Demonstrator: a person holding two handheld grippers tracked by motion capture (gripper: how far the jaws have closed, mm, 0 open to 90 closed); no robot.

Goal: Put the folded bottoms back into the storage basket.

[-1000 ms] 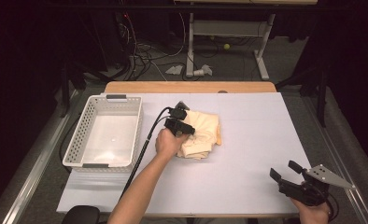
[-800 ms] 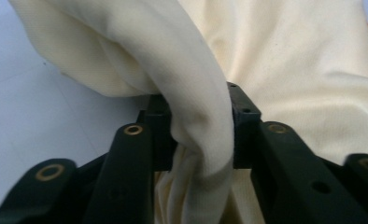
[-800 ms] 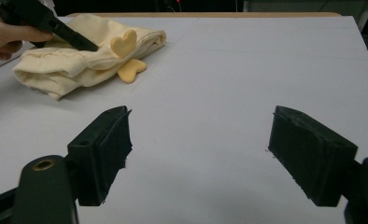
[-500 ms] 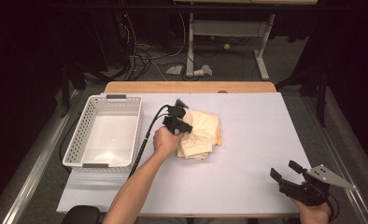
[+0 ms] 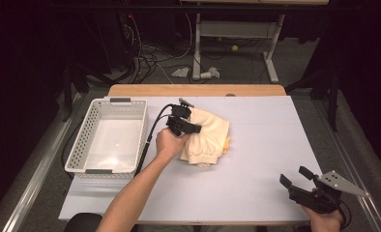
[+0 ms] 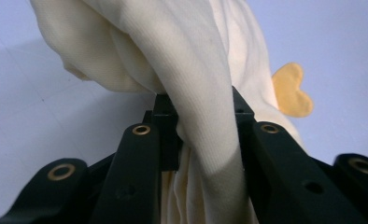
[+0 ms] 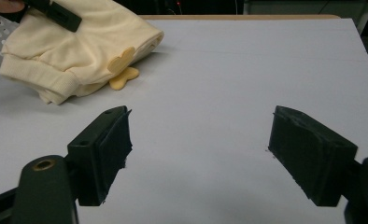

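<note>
Cream knit cloth [image 5: 208, 137] lies bunched at the centre of the high view, on the white table [image 5: 266, 159], just right of the basket [image 5: 109, 140]. Your left gripper [image 5: 181, 123] has just closed its jaws on a thick fold of it; in the left gripper view the black jaws pinch a band of fabric [image 6: 205, 116], while most of the cloth hangs loose beyond them toward the top of the frame. A yellow patch [image 7: 121, 70] peeks out at the bundle's lower edge in the right gripper view.

Keep that pinch firm and lift straight up until the trailing folds clear the table, or they may drag and slip. Carry it left over the basket's rim before lowering.

Your right gripper [image 5: 300, 181], at the lower right of the high view, has its jaws spread wide and empty; leave it parked, well apart from the cloth.
</note>
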